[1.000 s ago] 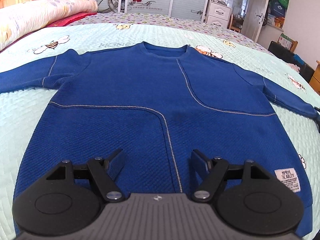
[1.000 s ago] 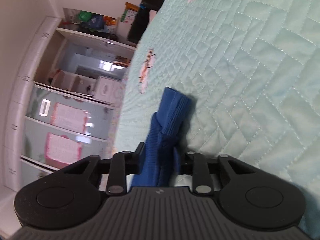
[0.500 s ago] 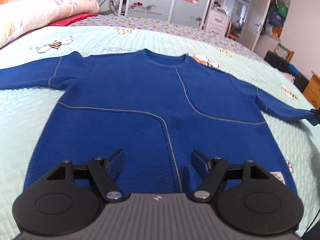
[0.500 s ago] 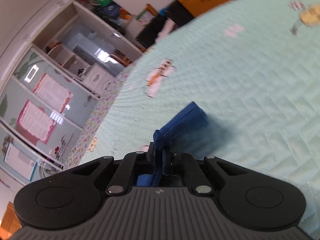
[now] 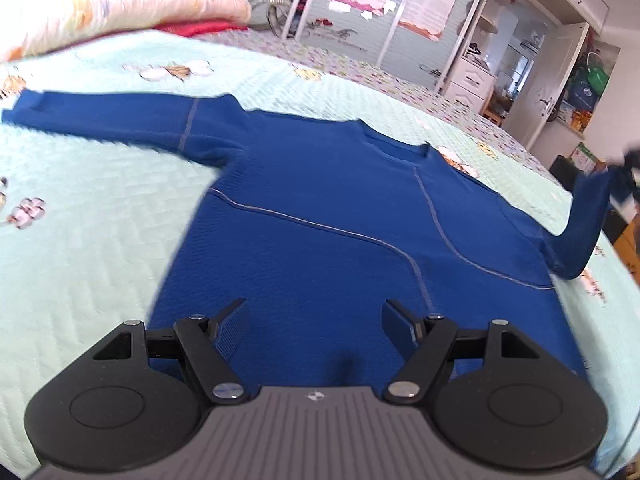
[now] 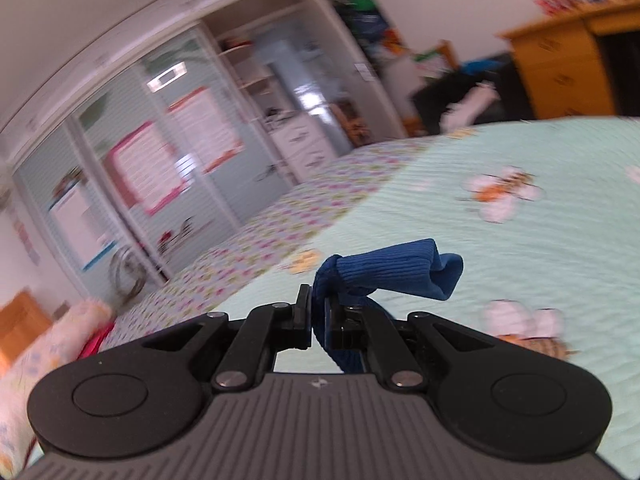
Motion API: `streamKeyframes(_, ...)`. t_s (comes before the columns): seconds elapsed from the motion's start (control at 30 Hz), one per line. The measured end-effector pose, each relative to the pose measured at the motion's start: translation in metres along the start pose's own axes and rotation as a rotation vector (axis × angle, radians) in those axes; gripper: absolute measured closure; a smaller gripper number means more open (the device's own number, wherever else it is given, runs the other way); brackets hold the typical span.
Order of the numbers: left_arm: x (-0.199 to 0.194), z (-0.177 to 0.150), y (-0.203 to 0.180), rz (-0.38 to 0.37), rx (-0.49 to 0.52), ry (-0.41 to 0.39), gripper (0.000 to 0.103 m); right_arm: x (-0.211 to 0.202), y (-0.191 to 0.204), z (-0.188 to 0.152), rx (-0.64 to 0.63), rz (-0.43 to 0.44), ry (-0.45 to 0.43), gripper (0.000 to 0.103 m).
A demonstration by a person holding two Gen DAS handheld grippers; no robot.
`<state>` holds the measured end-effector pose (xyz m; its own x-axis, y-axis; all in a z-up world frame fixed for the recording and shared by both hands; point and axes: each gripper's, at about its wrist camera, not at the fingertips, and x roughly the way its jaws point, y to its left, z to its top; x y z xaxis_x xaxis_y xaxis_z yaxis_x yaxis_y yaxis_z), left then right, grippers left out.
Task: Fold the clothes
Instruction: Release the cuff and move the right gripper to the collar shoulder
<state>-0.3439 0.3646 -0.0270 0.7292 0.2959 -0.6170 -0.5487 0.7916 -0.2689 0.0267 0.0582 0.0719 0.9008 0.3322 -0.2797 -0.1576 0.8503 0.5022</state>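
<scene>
A blue long-sleeved sweater [image 5: 320,216] lies flat, front up, on the mint quilted bedspread [image 5: 80,240]. Its left sleeve [image 5: 100,124] stretches out across the bed. My left gripper [image 5: 315,322] hovers open over the sweater's lower part with nothing between its fingers. The right sleeve [image 5: 588,220] is lifted off the bed at the far right, where the right gripper [image 5: 630,178] is a dark blur. In the right wrist view my right gripper [image 6: 317,320] is shut on the sleeve's ribbed cuff [image 6: 392,272], which folds over beyond the fingers.
A pillow [image 5: 112,12] and a red cloth [image 5: 200,26] lie at the head of the bed, far left. Wardrobe doors with posters [image 5: 360,0] and a white door [image 5: 560,80] stand beyond the bed. An orange dresser [image 6: 560,60] and a dark chair [image 6: 460,100] stand past the bed's edge.
My right gripper closed on the cuff, rolled upright and lifted the sleeve off the bed. The left gripper swung left, bringing the left sleeve into view; its jaws stayed open.
</scene>
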Motion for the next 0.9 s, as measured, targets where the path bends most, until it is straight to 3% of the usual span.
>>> streamKeyframes(0.17, 0.001, -0.003, 0.013, 0.000, 0.015, -0.039, 0.028, 0.016, 0.101, -0.046, -0.148, 0.120, 0.062, 0.099)
streamKeyframes(0.43, 0.005, -0.002, 0.033, -0.041, -0.021, -0.054, 0.028, 0.042, 0.231, -0.185, -0.381, 0.228, 0.247, 0.099)
streamKeyframes(0.57, 0.006, -0.001, 0.036, -0.062, -0.025, -0.046, 0.028, 0.047, 0.257, -0.254, -0.498, 0.220, 0.314, 0.099)
streamKeyframes(0.67, 0.006, 0.001, 0.040, -0.081, -0.042, -0.035, 0.027, 0.044, 0.262, -0.284, -0.581, 0.203, 0.330, 0.099)
streamKeyframes(0.9, 0.008, 0.003, 0.043, -0.095, -0.064, -0.009, 0.027, 0.042, 0.270, -0.302, -0.702, 0.192, 0.362, 0.081)
